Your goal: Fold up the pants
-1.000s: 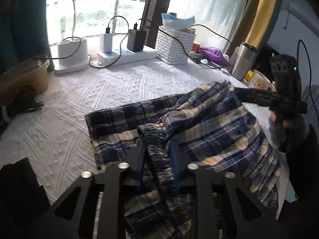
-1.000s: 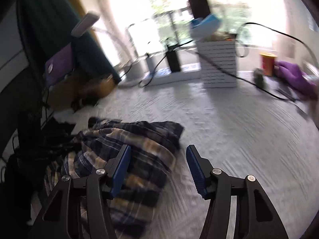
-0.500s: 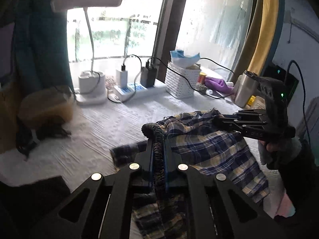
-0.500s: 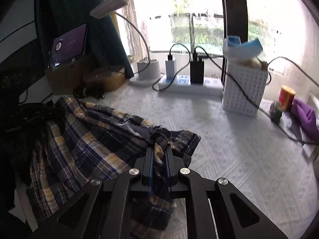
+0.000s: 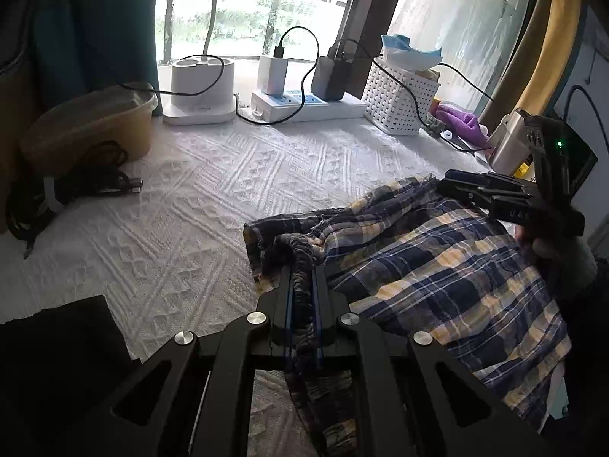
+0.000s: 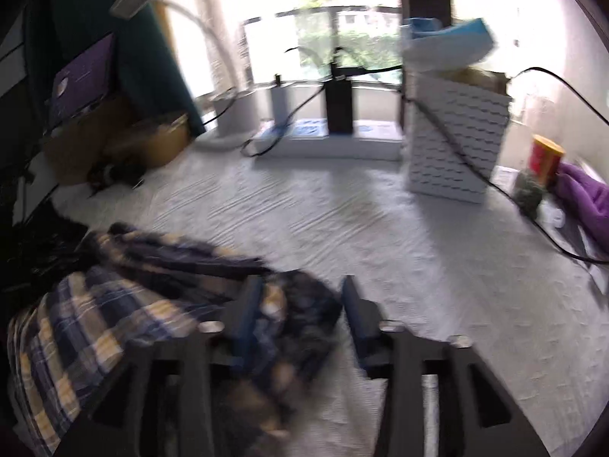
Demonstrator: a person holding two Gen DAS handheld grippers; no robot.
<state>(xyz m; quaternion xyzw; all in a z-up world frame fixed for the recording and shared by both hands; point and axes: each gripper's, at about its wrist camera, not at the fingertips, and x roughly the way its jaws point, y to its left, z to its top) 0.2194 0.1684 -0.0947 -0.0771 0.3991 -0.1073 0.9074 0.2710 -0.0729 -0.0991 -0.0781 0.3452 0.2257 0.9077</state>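
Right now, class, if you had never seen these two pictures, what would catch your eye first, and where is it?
The navy and yellow plaid pants lie crumpled on the white textured cover, nearest the cameras. The left hand-held gripper is clamped on their gathered waistband; the right hand-held gripper is opening over another bunch. Behind, by the bright window, stand a white woven basket and a power strip.

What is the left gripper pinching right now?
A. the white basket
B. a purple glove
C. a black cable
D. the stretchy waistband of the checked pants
D: the left gripper is shut on the gathered waistband of the plaid pants, which runs up between its fingers.
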